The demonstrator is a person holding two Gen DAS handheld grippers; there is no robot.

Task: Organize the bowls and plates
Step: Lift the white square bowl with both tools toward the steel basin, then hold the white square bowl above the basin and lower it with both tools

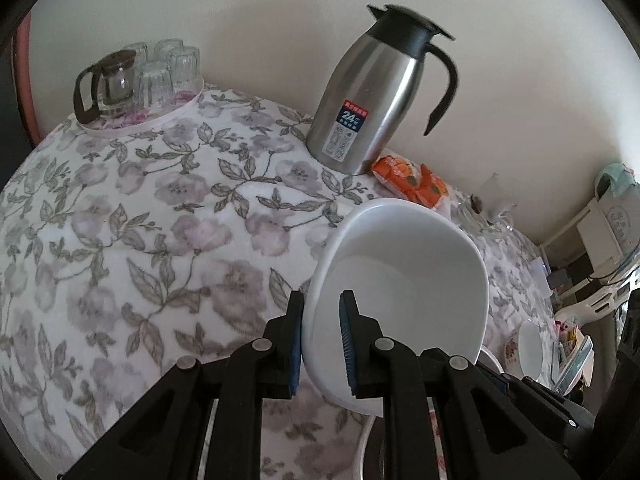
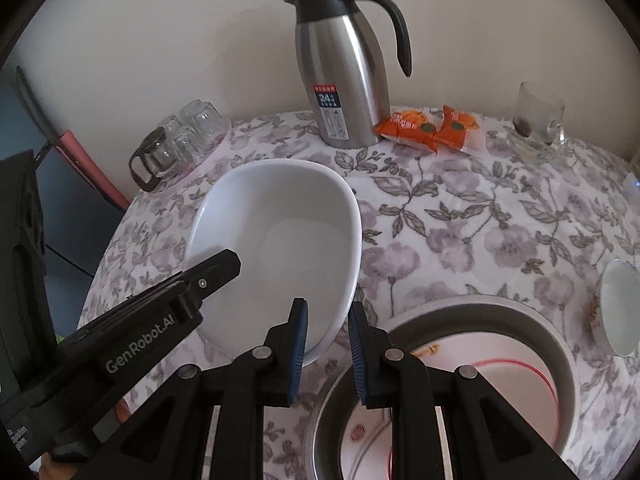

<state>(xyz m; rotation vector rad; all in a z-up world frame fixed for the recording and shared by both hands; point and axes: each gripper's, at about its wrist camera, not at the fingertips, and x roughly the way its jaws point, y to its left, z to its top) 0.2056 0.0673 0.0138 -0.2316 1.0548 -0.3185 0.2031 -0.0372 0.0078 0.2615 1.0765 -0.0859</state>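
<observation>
Left tool (image 1: 320, 344) clamped on rim of deep white oval ceramic bowl (image 1: 404, 280), held tilted above the floral-cloth table (image 1: 140, 220). Right tool (image 2: 328, 348) has fingers apart, holding nothing, just beside that bowl. Round grey metal basin (image 2: 560, 344) below holds a white plate with red ring (image 2: 516, 368).

Floral tablecloth (image 1: 160, 220), cream wall (image 1: 260, 32)

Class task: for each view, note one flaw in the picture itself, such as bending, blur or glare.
Left wrist view: the fisheye bulges the floral tablecloth and tilts the steel vacuum jug. Right wrist view: the jug's black handle is smeared; dark corners frame it.
</observation>
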